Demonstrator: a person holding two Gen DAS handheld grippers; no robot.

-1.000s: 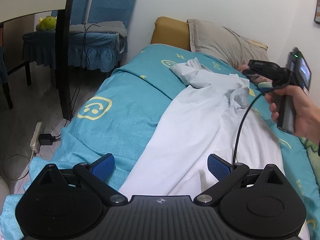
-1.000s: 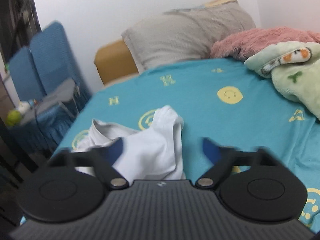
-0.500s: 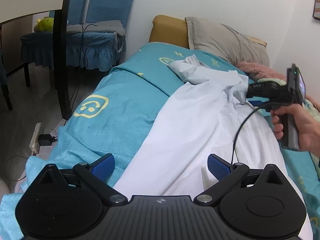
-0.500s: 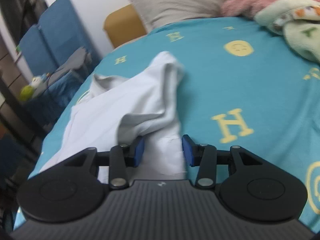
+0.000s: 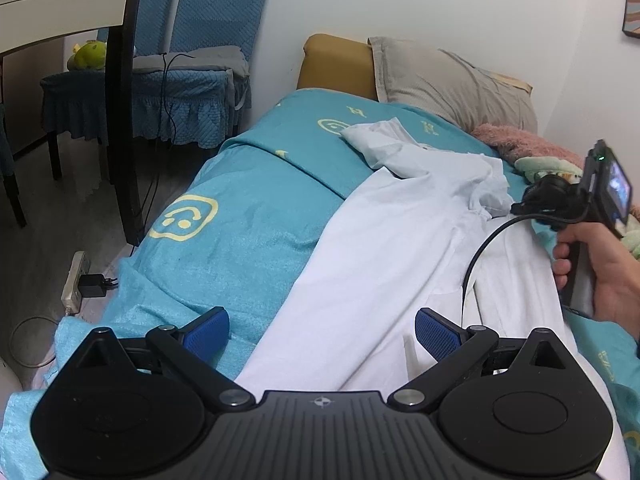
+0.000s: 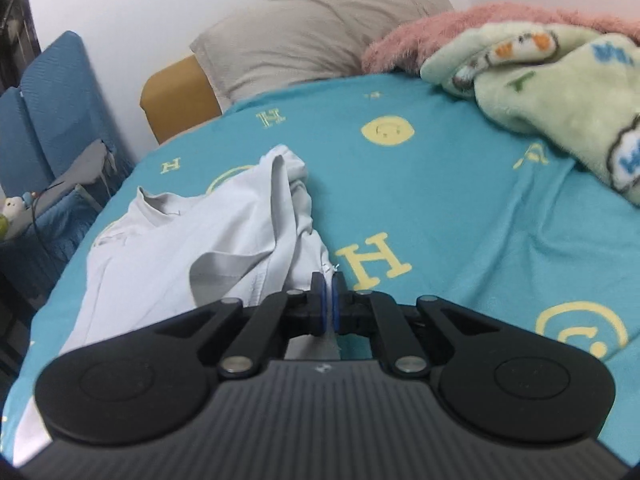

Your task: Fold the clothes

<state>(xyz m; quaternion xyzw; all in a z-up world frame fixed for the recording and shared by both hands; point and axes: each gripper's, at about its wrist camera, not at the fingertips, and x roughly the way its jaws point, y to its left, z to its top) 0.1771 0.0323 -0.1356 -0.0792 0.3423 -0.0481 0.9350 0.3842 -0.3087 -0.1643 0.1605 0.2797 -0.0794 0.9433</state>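
Note:
A white shirt [image 5: 400, 240] lies lengthwise on the teal bedsheet [image 5: 240, 220], rumpled at its far end. My left gripper [image 5: 322, 330] is open just above the shirt's near end, touching nothing. My right gripper [image 6: 329, 302] is shut on a bunched edge of the white shirt [image 6: 224, 232] near its far end. It also shows in the left wrist view [image 5: 524, 204], held in a hand at the right, pinching the shirt's crumpled part.
A grey pillow [image 5: 448, 80] and a mustard headboard [image 5: 340, 60] sit at the bed's head. A pink blanket [image 6: 440, 28] and a green plush blanket [image 6: 560, 88] lie at the right. Blue-covered chairs [image 5: 184, 80], a dark table leg [image 5: 120, 120] and a power strip [image 5: 76, 280] are left of the bed.
My right gripper came down onto the shirt's far end and closed on the fabric. My left gripper stayed open and moved only slightly.

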